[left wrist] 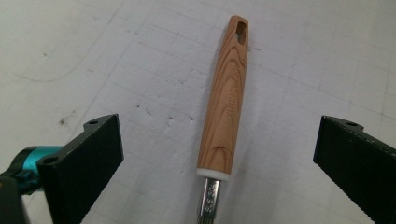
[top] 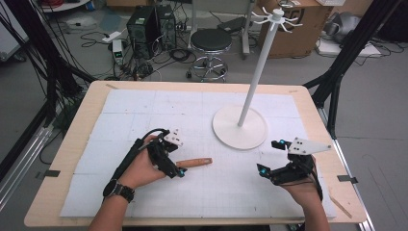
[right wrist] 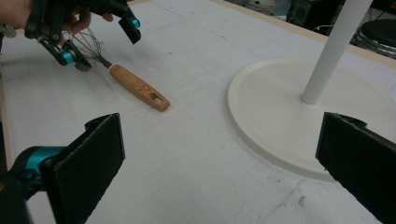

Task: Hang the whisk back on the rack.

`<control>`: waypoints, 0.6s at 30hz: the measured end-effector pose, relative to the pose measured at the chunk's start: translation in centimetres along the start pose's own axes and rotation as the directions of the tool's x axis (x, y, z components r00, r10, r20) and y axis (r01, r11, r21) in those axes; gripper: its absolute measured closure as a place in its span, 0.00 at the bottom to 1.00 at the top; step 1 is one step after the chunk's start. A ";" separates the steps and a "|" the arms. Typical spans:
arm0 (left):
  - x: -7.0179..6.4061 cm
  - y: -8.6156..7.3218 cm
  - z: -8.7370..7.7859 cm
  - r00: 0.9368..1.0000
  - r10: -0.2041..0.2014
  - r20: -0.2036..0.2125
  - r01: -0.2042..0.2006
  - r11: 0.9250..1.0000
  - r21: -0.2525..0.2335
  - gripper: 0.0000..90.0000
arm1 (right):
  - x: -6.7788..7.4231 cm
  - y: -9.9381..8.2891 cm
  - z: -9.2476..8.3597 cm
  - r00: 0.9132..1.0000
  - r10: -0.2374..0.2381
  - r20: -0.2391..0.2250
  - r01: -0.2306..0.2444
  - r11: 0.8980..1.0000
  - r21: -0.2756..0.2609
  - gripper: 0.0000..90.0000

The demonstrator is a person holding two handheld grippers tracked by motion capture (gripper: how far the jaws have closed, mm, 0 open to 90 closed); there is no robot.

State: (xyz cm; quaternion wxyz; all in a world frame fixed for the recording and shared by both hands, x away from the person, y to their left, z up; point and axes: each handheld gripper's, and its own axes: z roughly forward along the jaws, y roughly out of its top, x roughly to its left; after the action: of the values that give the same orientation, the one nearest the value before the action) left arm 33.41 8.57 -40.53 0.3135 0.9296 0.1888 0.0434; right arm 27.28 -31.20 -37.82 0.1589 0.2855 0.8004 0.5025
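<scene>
Nearest the high camera, two forearms come in over the near edge of the table point(top: 72, 144), each hand carrying a gripper above the white gridded mat point(top: 144, 110). On the left, the left gripper point(top: 169, 161) hovers low over the metal end of a whisk point(top: 192, 162) that lies flat on the mat near the middle of the table, its wooden handle pointing right toward open mat. That gripper's jaws stand wide apart, one on either side of the whisk and touching neither side of it. From the left gripper view the handle point(left wrist: 224, 100) runs away between the jaws, showing wood grain, stamped lettering too small to read, a hanging slot at its far tip and a white collar where the steel stem begins. Only the right gripper view shows the wire loops point(right wrist: 88, 44) of the whisk, sitting under the left gripper and hand. Farther right, a white stand point(top: 240, 126) with a round flat base rests on the mat, its pole rising to a ring of hooks point(top: 277, 17) at the top, with nothing hanging on them. At the far right, the right gripper point(top: 271, 156) is held near the table's near right corner, its jaws wide apart and empty, well clear of the whisk and just short of the stand's base point(right wrist: 275, 121).
</scene>
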 end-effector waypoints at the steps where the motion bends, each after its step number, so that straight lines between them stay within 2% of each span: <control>1: 0.0 0.2 0.3 1.000 0.002 0.004 -0.002 1.000 0.021 0.02 | 0.0 0.0 0.0 1.000 0.002 -0.001 -0.002 1.000 0.000 0.00; 6: 0.3 1.1 1.3 1.000 0.021 0.011 -0.022 0.993 0.113 0.03 | 0.0 -0.1 -0.1 1.000 0.007 -0.003 -0.007 1.000 0.001 0.00; 9: 0.4 1.4 1.6 0.999 0.028 0.041 -0.034 0.989 0.145 0.14 | 0.0 -0.1 -0.1 1.000 0.000 0.002 0.000 1.000 -0.002 0.00; 12: 0.4 1.4 1.9 0.999 0.033 0.024 -0.036 0.985 0.168 0.17 | 0.0 -0.1 -0.2 1.000 -0.002 -0.001 0.002 1.000 -0.006 0.00; 15: 0.4 1.3 2.2 0.999 0.054 -0.005 -0.052 0.974 0.221 0.24 | 0.0 -0.1 -0.2 1.000 0.002 0.000 -0.002 1.000 -0.004 0.00; 18: 0.2 1.3 2.3 0.998 0.064 -0.002 -0.062 0.970 0.234 0.32 | 0.0 -0.1 -0.2 1.000 -0.002 0.000 0.002 1.000 -0.006 0.00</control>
State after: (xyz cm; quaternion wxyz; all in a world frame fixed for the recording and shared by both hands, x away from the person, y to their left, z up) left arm 34.48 6.42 -41.63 0.1994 0.9654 0.1646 0.0351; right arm 27.16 -31.37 -37.79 0.1604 0.2842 0.7991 0.5050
